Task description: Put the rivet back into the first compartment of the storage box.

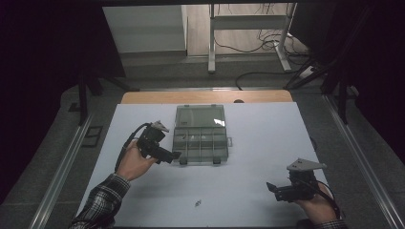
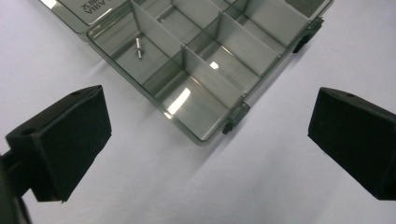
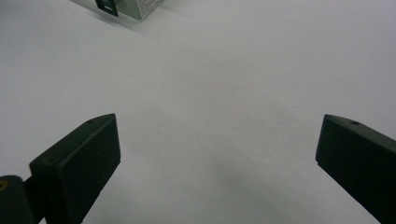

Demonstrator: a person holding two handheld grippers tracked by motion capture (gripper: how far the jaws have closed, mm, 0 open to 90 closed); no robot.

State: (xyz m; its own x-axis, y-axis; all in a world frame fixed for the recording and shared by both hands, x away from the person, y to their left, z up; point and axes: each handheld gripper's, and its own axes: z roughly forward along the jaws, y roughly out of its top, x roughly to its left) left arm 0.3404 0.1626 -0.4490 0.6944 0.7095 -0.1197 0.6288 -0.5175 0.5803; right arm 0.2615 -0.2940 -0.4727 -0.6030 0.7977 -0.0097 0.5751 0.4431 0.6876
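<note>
Compartment box (image 1: pixel 200 138): clear grey plastic, lid swung open toward the far edge, sitting at mid-table (image 1: pixel 143 200), nearer the far edge than the near one. Left tool (image 1: pixel 177 154) hovers just off the box's near-left corner, jaws spread wide, nothing between them. In the left gripper view the box (image 2: pixel 205 70) lies ahead of the jaws, and one small metal pin (image 2: pixel 138 47) rests in a compartment.

Judged step: collecting loose small parts into the box. A small screw-like part (image 1: pixel 197 202) lies alone on the white surface near the near edge, between the two hands. Right tool (image 1: pixel 270 186) is low over the table near the near-right corner, jaws likewise wide and empty (image 3: pixel 219 158).

To do it well: bring one tool down square over the loose part, jaws straddling it, and close slowly so it does not skid. Carry it low. Release directly over a compartment, clear of the dividers.

Count, left to right:
- left tool: 1
- box: 1, with two black latches on its near side
- pin seen inside: 1 (other contents too small to tell)
- loose part on table: 1
- right tool: 1
</note>
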